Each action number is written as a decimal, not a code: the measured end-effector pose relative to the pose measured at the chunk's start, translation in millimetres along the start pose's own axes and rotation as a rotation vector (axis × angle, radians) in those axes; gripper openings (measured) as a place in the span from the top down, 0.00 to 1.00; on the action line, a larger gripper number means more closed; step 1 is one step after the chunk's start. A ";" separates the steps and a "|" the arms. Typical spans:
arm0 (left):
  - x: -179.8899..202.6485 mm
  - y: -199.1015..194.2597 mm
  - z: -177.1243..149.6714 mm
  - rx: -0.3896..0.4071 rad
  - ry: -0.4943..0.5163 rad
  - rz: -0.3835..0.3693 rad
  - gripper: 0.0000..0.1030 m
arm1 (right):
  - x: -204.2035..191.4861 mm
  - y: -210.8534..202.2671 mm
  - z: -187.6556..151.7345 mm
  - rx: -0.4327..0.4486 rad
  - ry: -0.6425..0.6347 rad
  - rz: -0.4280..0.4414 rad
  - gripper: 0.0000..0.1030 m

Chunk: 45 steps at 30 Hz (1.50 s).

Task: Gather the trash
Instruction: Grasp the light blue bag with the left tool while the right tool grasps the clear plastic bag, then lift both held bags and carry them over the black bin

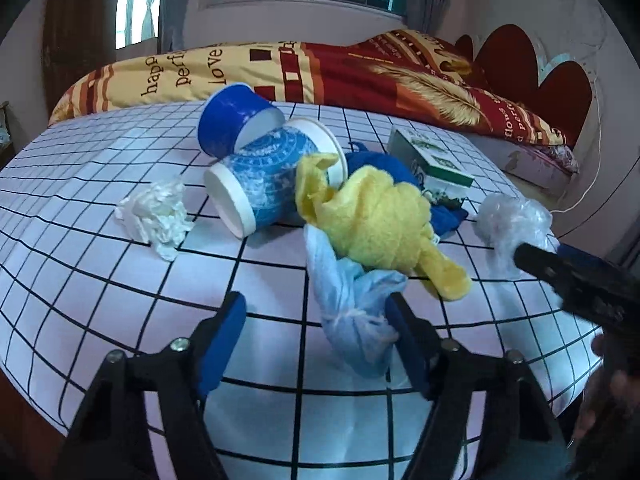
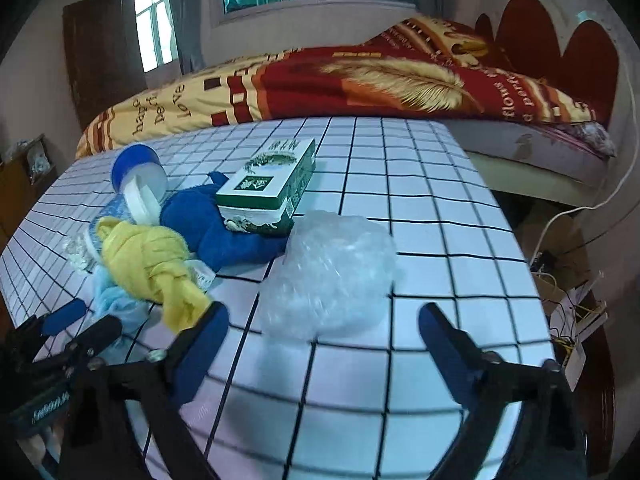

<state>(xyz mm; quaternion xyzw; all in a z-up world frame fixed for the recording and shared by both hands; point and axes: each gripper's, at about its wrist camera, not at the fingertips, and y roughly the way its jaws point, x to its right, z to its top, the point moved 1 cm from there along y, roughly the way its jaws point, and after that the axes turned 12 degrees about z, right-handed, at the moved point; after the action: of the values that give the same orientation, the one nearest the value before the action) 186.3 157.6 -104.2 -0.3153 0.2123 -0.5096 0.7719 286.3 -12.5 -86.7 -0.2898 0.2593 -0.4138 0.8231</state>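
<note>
Left gripper (image 1: 316,316) fingers stood apart around the pale blue bag (image 1: 352,312), right gripper (image 2: 324,320) fingers apart just short of the clear plastic wad (image 2: 332,272).

Left hand-held gripper (image 1: 316,312), black arms, blue pads, 4 silver screws

Dim room, cool bluish cast. Daylight from windows (image 1: 138,8) behind bed, panes blown out. Soft shadows on desk (image 2: 420,216). Strong fisheye bending, black corners. Slight motion blur.
</note>
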 end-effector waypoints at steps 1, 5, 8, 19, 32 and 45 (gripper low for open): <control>0.0 1.1 -1.5 -0.006 0.004 -0.003 0.36 | 0.4 6.4 1.9 -0.014 0.003 0.008 0.22; 1.9 1.0 -3.1 -0.007 0.025 -0.022 0.64 | 1.6 19.2 3.5 -0.047 0.005 0.026 0.60; -0.3 -3.5 -3.3 0.000 0.024 -0.040 0.75 | 0.7 15.6 -1.1 -0.040 0.001 0.052 0.81; -3.4 -40.4 -3.7 0.060 0.032 -0.050 0.76 | 4.9 -35.3 -26.3 0.028 0.014 0.070 0.91; 20.3 -75.6 -8.5 0.102 0.067 -0.099 0.76 | 20.1 -118.3 -48.6 0.129 0.031 0.033 0.92; 83.6 -105.1 -25.9 0.115 0.185 -0.204 0.76 | 66.4 -193.7 -94.3 0.181 0.106 -0.067 0.92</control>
<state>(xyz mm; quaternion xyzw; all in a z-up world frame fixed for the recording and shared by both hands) 133.6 44.0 -49.3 -0.2421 0.2198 -0.6234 0.7102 155.3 -187.3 -31.0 -0.2007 0.2542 -0.4778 0.8166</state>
